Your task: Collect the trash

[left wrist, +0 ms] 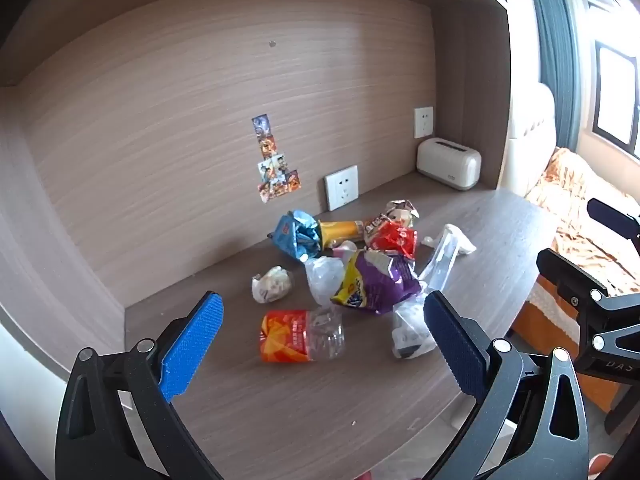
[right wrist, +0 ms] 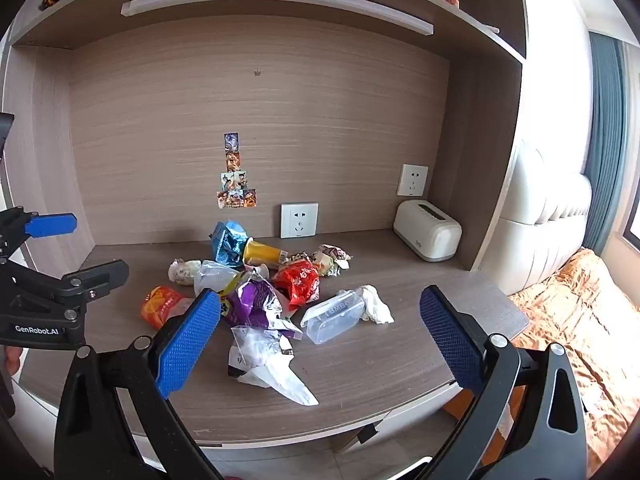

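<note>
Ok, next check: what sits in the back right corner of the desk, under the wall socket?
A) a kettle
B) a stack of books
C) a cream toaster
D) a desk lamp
C: a cream toaster with a slot on top stands in that corner of the desk, apart from the trash pile.

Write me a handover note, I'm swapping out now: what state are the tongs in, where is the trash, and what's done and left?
Left tongs: open, empty, short of the pile.
Right tongs: open, empty, short of the pile.
Trash heaped mid-desk: crushed bottle, purple wrapper, red wrapper, blue wrapper, clear container, white plastic bag, crumpled paper.
Done: nothing visibly collected.
Left: everything; no bin in view.
</note>
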`<state>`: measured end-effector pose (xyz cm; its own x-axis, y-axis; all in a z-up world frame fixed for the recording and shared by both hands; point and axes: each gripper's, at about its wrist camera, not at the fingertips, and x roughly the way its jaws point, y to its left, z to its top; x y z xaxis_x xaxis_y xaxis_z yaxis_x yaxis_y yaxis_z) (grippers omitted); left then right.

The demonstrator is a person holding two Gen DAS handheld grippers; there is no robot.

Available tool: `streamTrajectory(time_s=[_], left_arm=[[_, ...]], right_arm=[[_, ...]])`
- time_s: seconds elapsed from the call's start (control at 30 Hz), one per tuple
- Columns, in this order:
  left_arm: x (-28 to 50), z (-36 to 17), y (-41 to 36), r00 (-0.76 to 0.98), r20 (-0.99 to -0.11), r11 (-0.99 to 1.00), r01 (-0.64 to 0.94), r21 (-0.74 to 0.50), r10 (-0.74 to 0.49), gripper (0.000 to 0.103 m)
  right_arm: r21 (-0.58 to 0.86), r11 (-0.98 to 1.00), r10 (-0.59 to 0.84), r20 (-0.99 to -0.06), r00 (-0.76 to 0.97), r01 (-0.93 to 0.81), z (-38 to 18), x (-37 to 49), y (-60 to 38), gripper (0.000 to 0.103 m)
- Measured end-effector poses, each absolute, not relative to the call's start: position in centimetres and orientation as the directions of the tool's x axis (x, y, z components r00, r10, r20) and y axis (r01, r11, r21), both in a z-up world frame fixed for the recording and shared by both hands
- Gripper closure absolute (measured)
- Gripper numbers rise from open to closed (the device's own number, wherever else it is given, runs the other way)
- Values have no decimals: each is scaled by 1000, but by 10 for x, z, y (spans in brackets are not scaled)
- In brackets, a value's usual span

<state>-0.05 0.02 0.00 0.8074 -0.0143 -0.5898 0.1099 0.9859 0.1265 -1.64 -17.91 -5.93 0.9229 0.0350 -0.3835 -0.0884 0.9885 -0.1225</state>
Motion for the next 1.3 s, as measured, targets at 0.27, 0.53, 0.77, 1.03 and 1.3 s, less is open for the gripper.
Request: streamTrajectory(time_s=[0.27,0.53,0.77,1.03,1.3], left_arm=[[-4,0,8,778,-623,992,127,29,-81,4],[6,-1,21,771,-624,990,140,-29,-128,4],[9,2,24,770,-625,989,147,-20,-127,4],[9,3,21,775,-623,988,151,14,-109,4],[10,3,21,775,-623,988,151,24,-103,4]], right_arm=[[-94,991,51,-372,927,-92,-54,-16,-180,3],[-84,993,43,-380,924,-80,-53,-16,-181,3],[-82,994,38,-380,924,-75,-52,-17,-179,3],[-85,993,40,-385,922,-78,-50,-15,-178,3],[-82,993,41,-386,921,-79,-52,-13,-175,3]])
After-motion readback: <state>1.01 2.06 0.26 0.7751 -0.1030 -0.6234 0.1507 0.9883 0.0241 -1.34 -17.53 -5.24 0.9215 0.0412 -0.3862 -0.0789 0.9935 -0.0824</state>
